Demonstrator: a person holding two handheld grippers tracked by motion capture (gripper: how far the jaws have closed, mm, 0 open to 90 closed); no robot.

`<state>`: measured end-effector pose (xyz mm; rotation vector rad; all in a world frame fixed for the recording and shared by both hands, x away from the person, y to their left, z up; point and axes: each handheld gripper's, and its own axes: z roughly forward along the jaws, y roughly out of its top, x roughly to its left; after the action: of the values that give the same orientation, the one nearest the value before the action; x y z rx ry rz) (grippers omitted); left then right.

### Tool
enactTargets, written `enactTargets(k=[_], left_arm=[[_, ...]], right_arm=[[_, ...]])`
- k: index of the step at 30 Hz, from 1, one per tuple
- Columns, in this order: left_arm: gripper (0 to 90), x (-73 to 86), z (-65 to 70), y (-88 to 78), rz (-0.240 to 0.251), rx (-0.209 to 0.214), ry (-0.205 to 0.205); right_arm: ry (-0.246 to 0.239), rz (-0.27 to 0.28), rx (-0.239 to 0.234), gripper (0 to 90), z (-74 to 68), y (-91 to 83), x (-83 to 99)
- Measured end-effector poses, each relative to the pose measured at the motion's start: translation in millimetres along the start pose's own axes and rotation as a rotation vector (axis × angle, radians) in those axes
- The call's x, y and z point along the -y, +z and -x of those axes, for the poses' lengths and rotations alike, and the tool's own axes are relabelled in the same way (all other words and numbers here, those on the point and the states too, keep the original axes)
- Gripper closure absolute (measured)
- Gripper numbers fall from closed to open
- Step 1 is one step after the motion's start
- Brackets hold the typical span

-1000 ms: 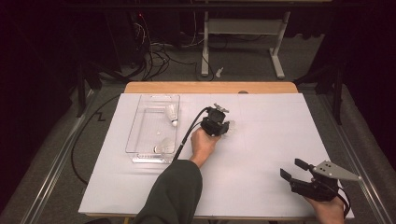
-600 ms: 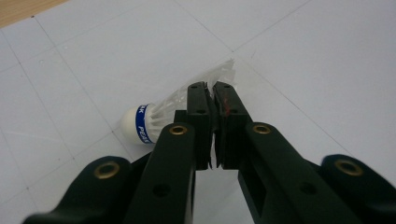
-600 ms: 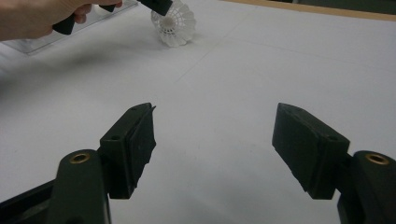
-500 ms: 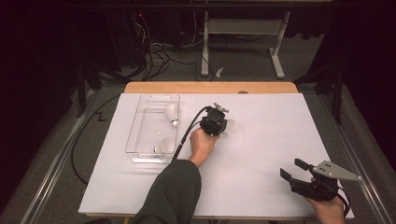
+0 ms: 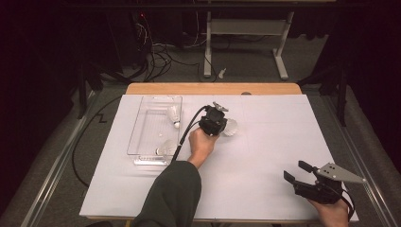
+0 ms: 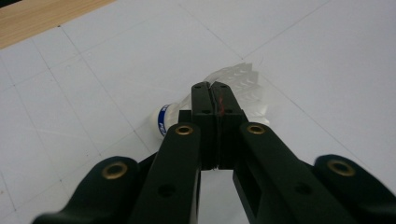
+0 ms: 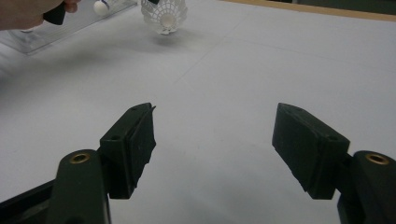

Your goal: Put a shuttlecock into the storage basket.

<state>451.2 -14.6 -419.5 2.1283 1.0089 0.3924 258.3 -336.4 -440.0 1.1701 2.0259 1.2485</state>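
Left gripper (image 5: pixel 222 124) pinching a shuttlecock (image 5: pixel 230 126) on the worktop (image 5: pixel 265 156).

The left jaws have just closed tight, pads meeting in the left gripper view, with the shuttlecock's feather skirt (image 6: pixel 243 86) sticking out past them and its blue-banded cork (image 6: pixel 163 119) off to one side; it looks nipped by the skirt, though the exact contact is hidden behind the jaws. It sits near the middle of the white sheet, just right of the clear tray (image 5: pixel 142 127), which has two more shuttlecocks (image 5: pixel 175 115) in it. The right gripper (image 5: pixel 298 178) waits well apart at the near right corner, its jaws wide open and holding nothing.
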Motion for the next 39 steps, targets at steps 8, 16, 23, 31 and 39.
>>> enactTargets(k=[8,16,23,31,39], left_arm=[[89.9,-0.7,-1.1,-11.1,0.023,0.019,-0.003],[89.9,4.9,-7.1,-15.9,0.02,0.038,-0.036],[89.9,7.8,-10.0,-24.4,0.023,0.051,-0.046],[89.9,7.1,-9.3,-37.4,0.034,0.073,-0.044],[89.8,11.3,-13.2,-45.3,0.039,0.086,-0.058]], right_arm=[[-0.005,0.004,0.001,30.3,-0.5,-0.5,-0.2],[-0.005,0.001,0.001,30.3,-0.5,-0.2,-0.2],[-0.008,0.002,0.001,30.3,-0.8,-0.2,-0.2],[-0.005,0.002,0.0,30.1,-1.1,0.2,-0.3],[-0.009,0.001,0.0,30.2,-1.7,0.4,-0.5]])
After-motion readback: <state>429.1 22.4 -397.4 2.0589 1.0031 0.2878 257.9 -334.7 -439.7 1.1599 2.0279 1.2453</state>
